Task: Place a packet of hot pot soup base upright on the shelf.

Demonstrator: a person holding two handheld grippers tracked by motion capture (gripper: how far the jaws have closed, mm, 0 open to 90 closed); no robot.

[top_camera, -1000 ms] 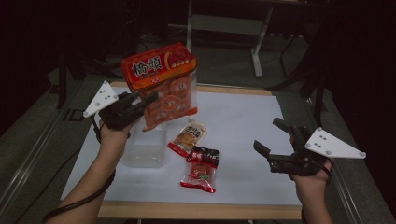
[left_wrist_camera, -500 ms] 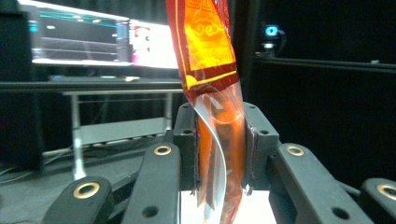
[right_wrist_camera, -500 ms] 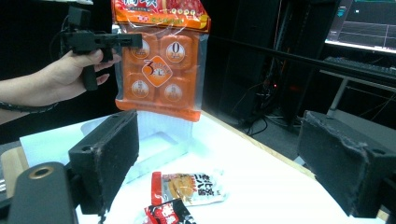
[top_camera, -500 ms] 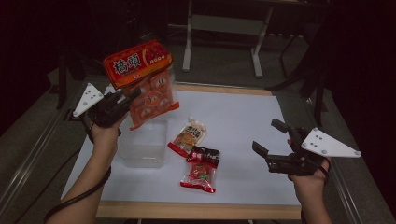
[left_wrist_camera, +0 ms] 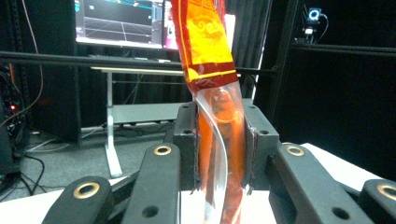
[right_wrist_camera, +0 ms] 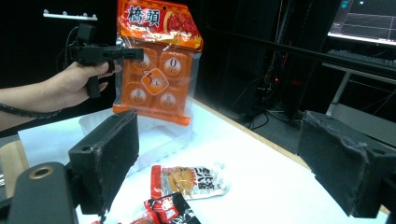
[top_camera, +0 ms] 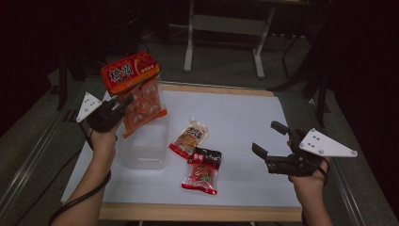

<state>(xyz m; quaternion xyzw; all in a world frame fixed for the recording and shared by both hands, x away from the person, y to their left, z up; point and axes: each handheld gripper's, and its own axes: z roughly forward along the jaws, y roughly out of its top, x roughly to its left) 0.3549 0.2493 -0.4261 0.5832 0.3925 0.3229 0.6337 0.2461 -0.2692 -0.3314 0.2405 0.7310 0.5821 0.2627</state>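
Gripping the orange snack bag by its lower clear edge, my left tongs are clamped on it; in the left gripper view the plastic is pinched flat between the two pads. I hold the bag upright in the air, its red printed header at the top, directly above the clear plastic container that stands on the white table.

Just beside the container, on its right, lies a pale sauce pouch, and touching that pouch's near end lies a dark red packet.

My right tongs hang well off to the right of the container, over the table's right part, jaws wide apart with nothing between them.
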